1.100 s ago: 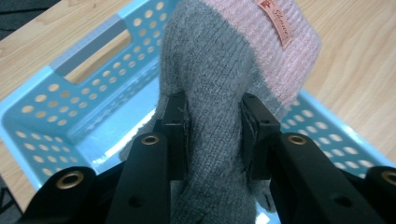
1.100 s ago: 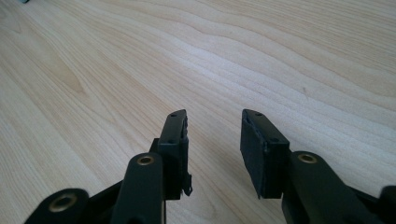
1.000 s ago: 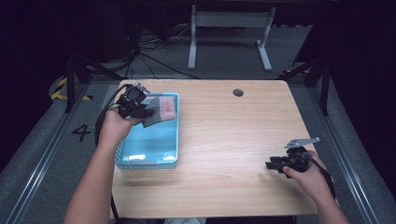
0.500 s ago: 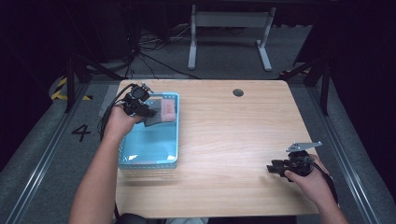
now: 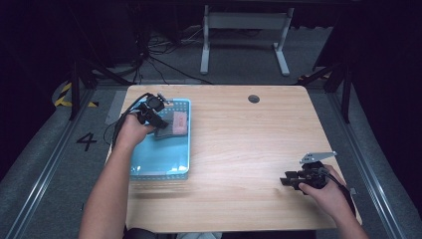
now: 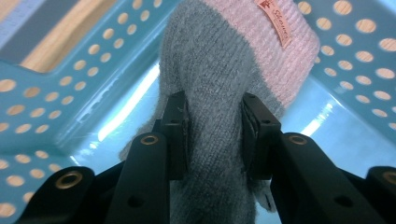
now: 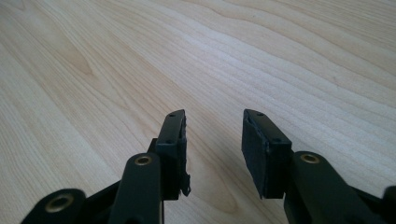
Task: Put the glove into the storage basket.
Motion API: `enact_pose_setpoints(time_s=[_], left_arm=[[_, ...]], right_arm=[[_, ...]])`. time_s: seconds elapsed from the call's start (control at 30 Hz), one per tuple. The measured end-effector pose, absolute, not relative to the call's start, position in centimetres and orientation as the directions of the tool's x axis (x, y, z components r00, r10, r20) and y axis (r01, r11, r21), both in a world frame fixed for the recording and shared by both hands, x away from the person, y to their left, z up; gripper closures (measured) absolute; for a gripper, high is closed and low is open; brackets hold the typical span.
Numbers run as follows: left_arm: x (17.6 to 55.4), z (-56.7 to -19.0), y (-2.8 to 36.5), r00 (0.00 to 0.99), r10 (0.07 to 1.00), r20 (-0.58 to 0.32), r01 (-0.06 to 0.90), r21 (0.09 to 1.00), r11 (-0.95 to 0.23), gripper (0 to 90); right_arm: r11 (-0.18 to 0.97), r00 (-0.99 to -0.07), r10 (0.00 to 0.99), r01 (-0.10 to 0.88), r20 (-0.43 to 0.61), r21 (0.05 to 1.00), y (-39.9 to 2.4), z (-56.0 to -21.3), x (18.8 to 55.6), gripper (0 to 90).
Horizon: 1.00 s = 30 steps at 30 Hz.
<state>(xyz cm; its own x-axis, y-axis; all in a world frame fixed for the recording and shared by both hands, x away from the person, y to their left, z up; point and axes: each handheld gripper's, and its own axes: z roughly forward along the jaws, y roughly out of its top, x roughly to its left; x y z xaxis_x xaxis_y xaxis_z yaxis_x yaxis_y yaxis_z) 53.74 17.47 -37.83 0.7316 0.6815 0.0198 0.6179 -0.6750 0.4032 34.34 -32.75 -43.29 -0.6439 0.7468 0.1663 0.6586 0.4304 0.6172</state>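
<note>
Dark room, wooden table [image 5: 239, 149]. Left hand-held gripper [image 6: 215, 128] clamped on grey-pink knit sock [image 6: 219, 93] inside blue basket [image 5: 164, 172], far left. Soft, light, floppy; pinch mid-body. Right hand-held gripper [image 7: 212, 135] open, empty.

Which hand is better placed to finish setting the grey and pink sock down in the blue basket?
Left. The left tool already pinches the sock inside the blue basket. The right tool sits open with nothing between its pads, over bare table near the front right corner, far from the basket.

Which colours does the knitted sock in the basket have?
The sock is grey with a pink cuff; the left gripper view shows it best.
</note>
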Motion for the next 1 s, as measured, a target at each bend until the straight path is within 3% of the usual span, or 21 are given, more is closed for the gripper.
enact_pose_setpoints(time_s=[1.0], left_arm=[[55.0, -40.9, 16.4, 0.737, 0.674, 0.052, 0.627, 0.319, -0.711, 60.8]], right_arm=[[0.437, -0.652, 0.744, 0.64, 0.145, 0.633, -32.8, -43.0, 33.9, 61.1]])
